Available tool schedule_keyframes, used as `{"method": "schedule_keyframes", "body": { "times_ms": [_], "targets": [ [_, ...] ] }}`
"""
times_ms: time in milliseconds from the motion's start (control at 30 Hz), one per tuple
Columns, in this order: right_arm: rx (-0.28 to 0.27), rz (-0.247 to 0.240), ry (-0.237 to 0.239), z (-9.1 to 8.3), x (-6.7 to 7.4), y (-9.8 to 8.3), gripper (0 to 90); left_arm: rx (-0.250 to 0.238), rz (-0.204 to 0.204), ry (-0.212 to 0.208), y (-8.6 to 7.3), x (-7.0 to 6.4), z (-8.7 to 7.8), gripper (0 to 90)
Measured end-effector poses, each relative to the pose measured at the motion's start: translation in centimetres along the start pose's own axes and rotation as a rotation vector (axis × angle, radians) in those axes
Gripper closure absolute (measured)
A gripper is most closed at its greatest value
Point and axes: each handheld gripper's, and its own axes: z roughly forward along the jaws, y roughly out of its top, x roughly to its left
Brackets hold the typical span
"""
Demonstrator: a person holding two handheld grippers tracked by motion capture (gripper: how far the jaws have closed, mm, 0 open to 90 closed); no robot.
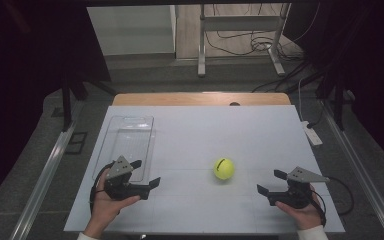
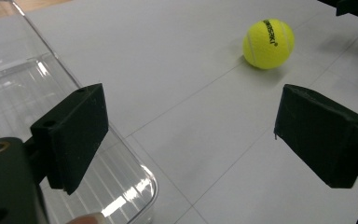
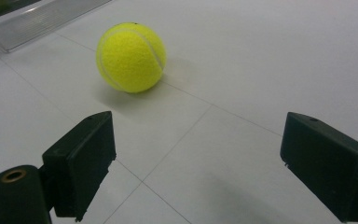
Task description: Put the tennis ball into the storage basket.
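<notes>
Both black two-jaw grippers gaping, empty: left gripper [image 1: 145, 173] beside clear plastic tray [image 1: 130, 131], right gripper [image 1: 271, 182] opposite. Yellow felt tennis ball [image 1: 223, 168] on white table [image 1: 205, 135] between them.

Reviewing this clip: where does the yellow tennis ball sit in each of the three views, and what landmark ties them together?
High view: yellow tennis ball right of centre on the white table, between the grippers.
Left gripper view: upper right, beyond the jaws.
Right gripper view: upper left, ahead of the jaws.
Shared landmark: clear plastic tray.
</notes>
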Motion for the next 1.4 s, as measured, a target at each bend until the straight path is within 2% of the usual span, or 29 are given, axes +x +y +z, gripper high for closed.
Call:
{"method": "schedule_keyframes", "body": {
  "times_ms": [700,1400],
  "targets": [
    [-0.001,-0.017,-0.001,0.2,0.2,0.2,8.7,0.035,0.023,-0.028,1.2,-0.8,1.5,10.2],
    [-0.002,-0.022,-0.011,0.2,0.4,0.4,6.4,0.078,0.060,-0.077,3.0,-2.1,3.9,10.2]
  ]
}}
